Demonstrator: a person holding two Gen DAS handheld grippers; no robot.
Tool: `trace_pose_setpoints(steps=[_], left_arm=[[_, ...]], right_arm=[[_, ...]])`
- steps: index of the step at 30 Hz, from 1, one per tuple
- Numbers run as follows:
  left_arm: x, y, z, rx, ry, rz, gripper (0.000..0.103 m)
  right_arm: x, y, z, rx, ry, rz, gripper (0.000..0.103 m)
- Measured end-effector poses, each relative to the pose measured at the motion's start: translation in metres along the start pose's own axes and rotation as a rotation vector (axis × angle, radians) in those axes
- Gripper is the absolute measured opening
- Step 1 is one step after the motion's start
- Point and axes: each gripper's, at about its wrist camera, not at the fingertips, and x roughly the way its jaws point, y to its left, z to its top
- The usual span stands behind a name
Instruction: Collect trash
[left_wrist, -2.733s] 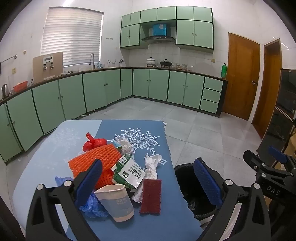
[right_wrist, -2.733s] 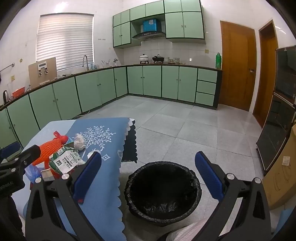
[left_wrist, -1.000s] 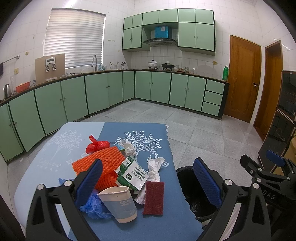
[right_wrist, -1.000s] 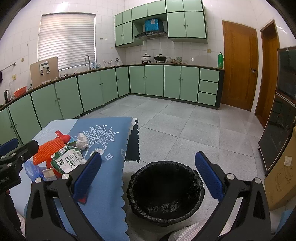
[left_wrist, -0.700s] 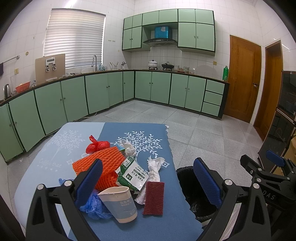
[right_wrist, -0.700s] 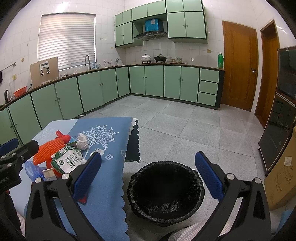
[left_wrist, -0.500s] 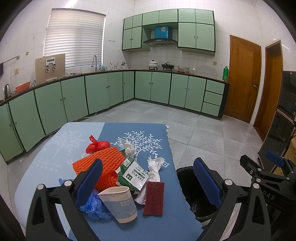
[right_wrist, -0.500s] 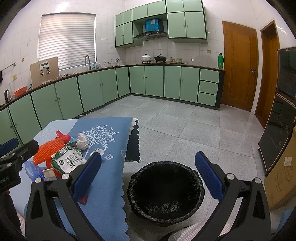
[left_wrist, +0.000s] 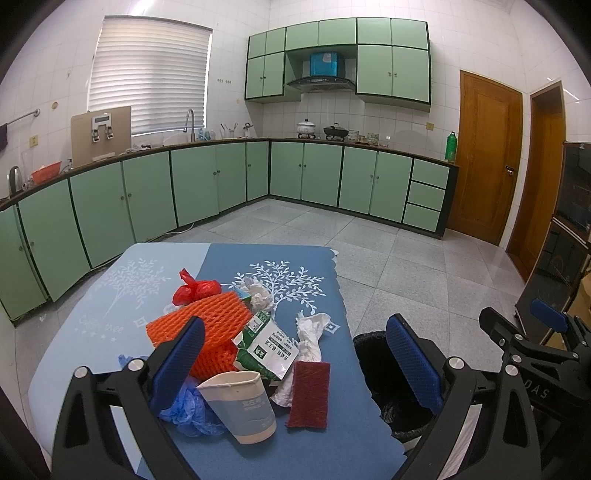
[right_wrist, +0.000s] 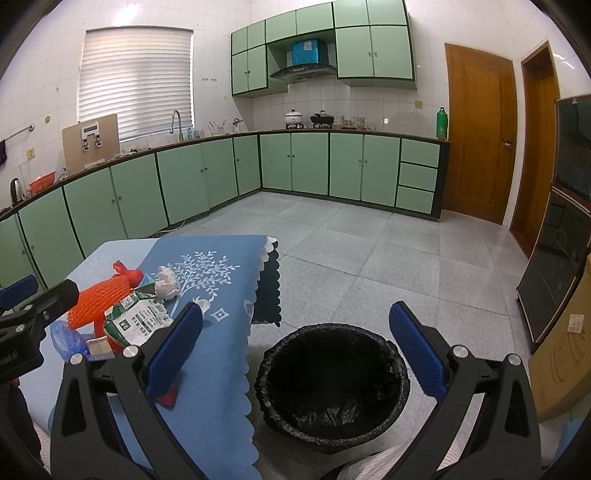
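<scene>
Left gripper (left_wrist: 293, 349): held above the near end of the worktop, fingers spread wide, nothing between them.
Right gripper (right_wrist: 295, 339): held over the bin, fingers spread wide and empty.
Bin (right_wrist: 332, 380): black-lined, set on the floor just beside the worktop's right edge.
Worktop (left_wrist: 258, 258): covered by a blue cloth with a white tree print.
Trash, nearest: paper cup (left_wrist: 240, 404) lying tilted, blue plastic (left_wrist: 192, 410) beside it, dark red scouring pad (left_wrist: 309, 393) to its right.
Trash, middle: green-and-white wrapper (left_wrist: 264, 349), crumpled tissue (left_wrist: 308, 336), orange foam net (left_wrist: 207, 325).
Trash, farthest: red bag (left_wrist: 195, 290), white paper wad (left_wrist: 258, 293).
Floor (left_wrist: 388, 266): grey tiles.
Room: green cabinets (left_wrist: 321, 175) run along white-tiled walls; wooden door (left_wrist: 487, 155) at the right.
</scene>
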Motion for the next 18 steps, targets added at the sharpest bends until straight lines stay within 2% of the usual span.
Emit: trace_pose_setpoints(steps=[9,13,18], left_arm=[[-0.001,0.011,-0.003,-0.004,-0.004,0.015,0.096],[0.001,0.031,-0.010,-0.003,-0.011,0.058,0.096],[0.004,0.069,-0.025,-0.021,-0.003,0.148,0.096]], right_arm=[[0.004,0.002,0.000,-0.008,0.002,0.031,0.098],[0.011,0.010,-0.005,-0.024,0.012,0.057,0.098],[0.022,0.026,-0.013,-0.029,0.029,0.120,0.098]])
